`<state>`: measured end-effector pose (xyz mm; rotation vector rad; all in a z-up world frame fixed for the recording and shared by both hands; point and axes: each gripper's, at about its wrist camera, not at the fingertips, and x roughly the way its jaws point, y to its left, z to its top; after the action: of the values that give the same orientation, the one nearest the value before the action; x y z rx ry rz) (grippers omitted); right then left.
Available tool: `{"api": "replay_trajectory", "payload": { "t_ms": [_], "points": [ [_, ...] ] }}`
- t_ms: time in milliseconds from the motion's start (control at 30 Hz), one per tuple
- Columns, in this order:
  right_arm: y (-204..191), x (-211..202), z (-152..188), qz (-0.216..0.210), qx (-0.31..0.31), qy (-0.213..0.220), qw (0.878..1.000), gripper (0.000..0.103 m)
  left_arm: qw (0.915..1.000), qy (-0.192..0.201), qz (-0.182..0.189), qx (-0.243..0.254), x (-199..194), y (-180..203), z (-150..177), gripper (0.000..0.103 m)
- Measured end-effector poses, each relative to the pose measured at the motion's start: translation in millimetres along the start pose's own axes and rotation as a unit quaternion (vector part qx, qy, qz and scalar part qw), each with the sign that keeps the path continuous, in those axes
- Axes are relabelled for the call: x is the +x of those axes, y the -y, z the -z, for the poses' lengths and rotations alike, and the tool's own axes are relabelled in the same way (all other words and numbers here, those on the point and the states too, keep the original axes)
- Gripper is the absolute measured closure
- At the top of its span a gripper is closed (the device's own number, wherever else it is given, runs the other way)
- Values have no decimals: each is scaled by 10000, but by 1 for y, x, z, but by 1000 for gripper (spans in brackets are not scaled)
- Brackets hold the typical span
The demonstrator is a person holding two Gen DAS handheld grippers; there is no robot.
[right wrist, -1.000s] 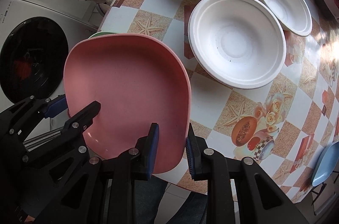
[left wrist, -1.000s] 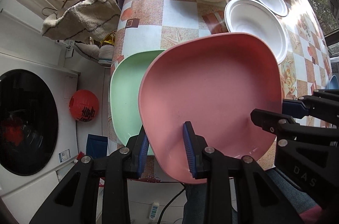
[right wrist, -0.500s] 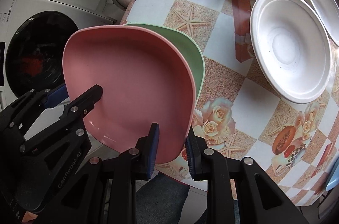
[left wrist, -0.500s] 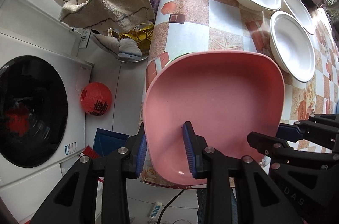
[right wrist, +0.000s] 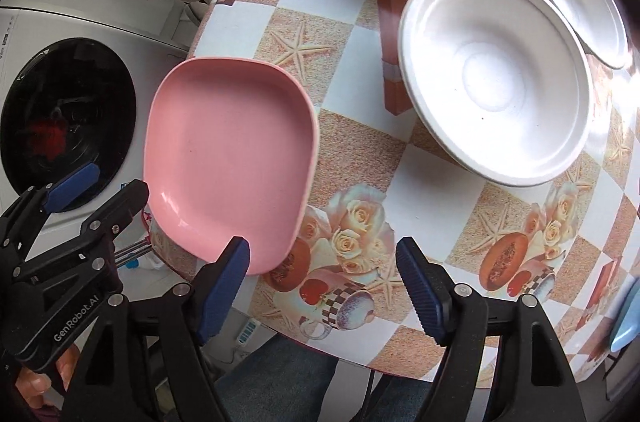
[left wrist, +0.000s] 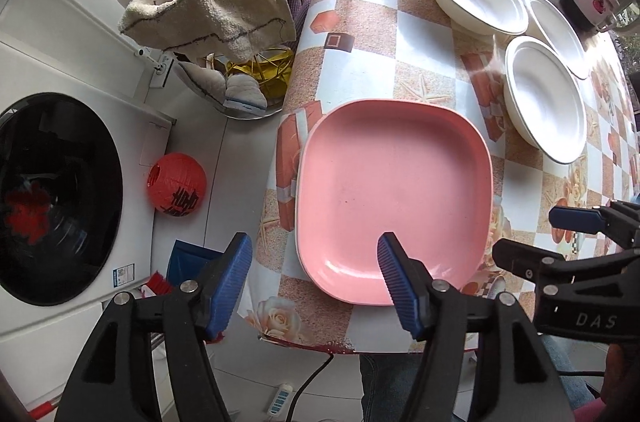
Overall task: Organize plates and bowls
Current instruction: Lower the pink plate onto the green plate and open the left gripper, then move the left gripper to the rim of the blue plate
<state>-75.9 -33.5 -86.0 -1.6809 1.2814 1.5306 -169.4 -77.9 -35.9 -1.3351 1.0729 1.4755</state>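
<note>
1. Your left gripper (left wrist: 314, 278) is opening – its blue pads straddle the near rim of the pink plate (left wrist: 394, 198) without pressing it.
2. Your right gripper (right wrist: 322, 280) is opening too, with only tablecloth between its pads; its frame reads "DAS", the left one's "GenRobot.AI".
3. The plate – square, round-cornered, glossy – lies flat at the near corner of the table (left wrist: 360, 34).
4. Beyond it sit three white bowls (right wrist: 496, 74) – shallow, wide-rimmed, close together.
</note>
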Motion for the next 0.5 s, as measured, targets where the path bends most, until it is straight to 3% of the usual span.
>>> {"api": "replay_trajectory", "payload": {
  "t_ms": [233,500],
  "points": [
    [68,-3,11,-132,918,-14,9957,11,9966,-90,466,671,-8,56,-6,34],
    [147,-3,42,-678,2187,95,9734,11,9761,-315,732,2020,-5,150,-7,32]
  ]
}}
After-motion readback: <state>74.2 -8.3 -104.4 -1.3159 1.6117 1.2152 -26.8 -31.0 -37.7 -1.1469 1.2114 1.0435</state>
